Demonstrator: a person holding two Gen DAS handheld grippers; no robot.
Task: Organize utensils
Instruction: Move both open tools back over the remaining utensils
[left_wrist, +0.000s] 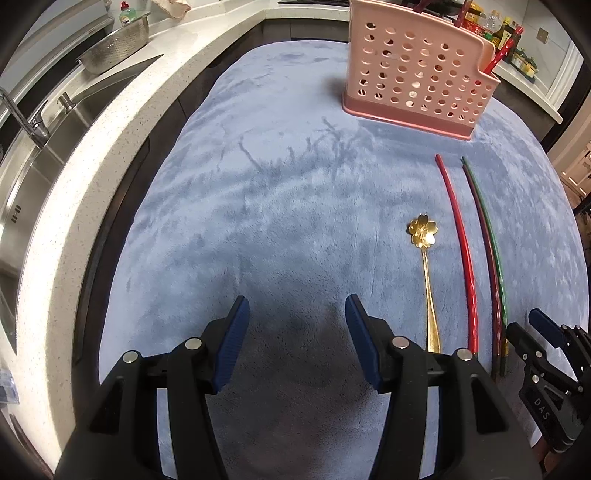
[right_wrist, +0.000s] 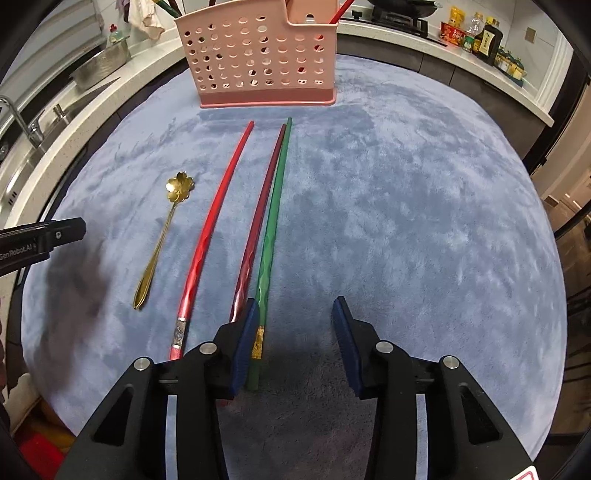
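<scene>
On the blue cloth lie a gold flower-bowl spoon, a red chopstick, a maroon chopstick and a green chopstick, all pointing toward the pink perforated holder. My right gripper is open low over the cloth. The green chopstick's butt end lies between its jaws against the left pad, and the maroon one passes under that finger. My left gripper is open over bare cloth, left of the spoon. The holder has red utensils standing in it.
A steel sink with a faucet and a metal colander run along the white counter on the left. Sauce bottles stand on the far counter. One of the left gripper's fingers shows at the right wrist view's left edge.
</scene>
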